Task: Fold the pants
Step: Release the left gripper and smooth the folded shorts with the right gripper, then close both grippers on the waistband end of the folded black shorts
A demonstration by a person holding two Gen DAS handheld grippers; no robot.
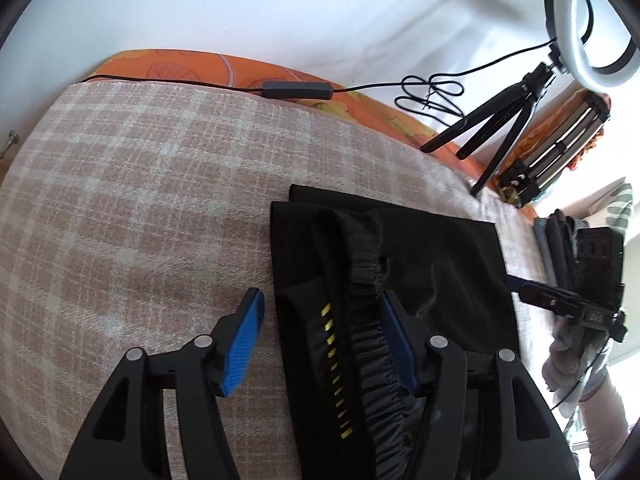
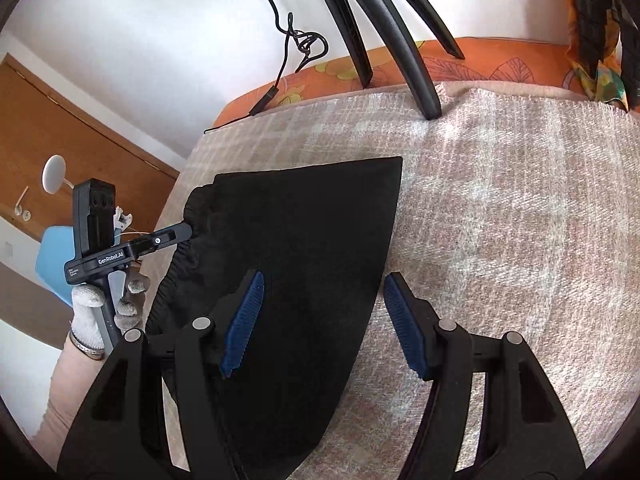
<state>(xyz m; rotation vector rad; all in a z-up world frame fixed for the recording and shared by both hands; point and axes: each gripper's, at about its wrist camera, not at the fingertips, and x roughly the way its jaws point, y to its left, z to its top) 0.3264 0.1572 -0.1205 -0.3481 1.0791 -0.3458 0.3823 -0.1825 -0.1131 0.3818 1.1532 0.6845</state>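
lying between both gaping tongs, left [image 1: 320,344] and right [image 2: 322,324], black pants [image 2: 296,264] on plaid blanket [image 2: 500,220].

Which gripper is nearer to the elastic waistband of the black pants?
Left. The left gripper straddles the elastic waistband, jaws open. The right gripper is open over the plain folded edge, away from it.

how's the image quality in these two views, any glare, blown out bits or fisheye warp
Left wrist view: the ring light and window side at right are blown out, and the bed edge bows strongly. Right wrist view: even daylight and a sharp plaid blanket, but the black pants lose nearly all fold detail; dark vignette fills both views' corners.
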